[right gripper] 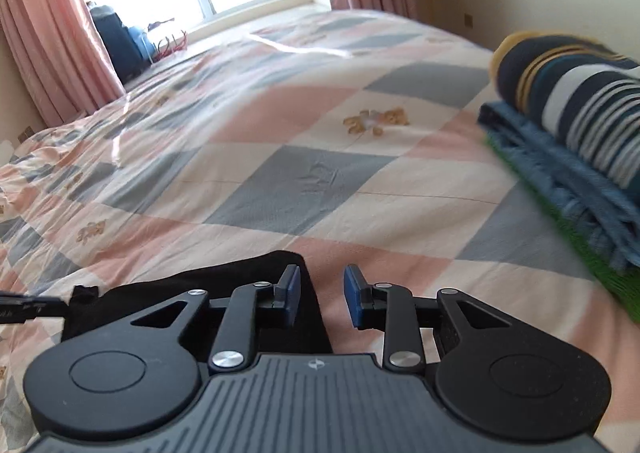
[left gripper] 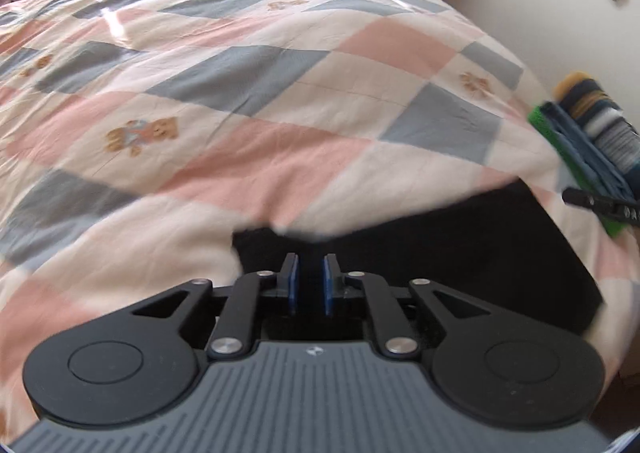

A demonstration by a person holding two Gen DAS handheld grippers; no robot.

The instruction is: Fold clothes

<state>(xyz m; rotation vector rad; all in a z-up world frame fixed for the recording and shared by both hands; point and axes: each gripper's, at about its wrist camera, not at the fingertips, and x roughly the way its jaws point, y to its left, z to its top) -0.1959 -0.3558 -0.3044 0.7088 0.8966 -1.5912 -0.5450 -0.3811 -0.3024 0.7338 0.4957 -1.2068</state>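
One black cloth (left gripper: pixel 460 237) is lying near; the left gripper (left gripper: pixel 311 281) is pinching it, the right gripper (right gripper: pixel 322 293) gaping empty. Three folded clothes (right gripper: pixel 560 141) are sitting right on the bed (right gripper: pixel 300 181), its far side lying open.

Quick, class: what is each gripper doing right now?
Left gripper: nearly shut on the black garment.
Right gripper: open, holding nothing.

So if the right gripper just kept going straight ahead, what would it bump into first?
Probably the checked quilt: the right gripper points low across it, jaws open and empty. The black garment lies to its left, the folded pile off right. Depth is hard to judge.
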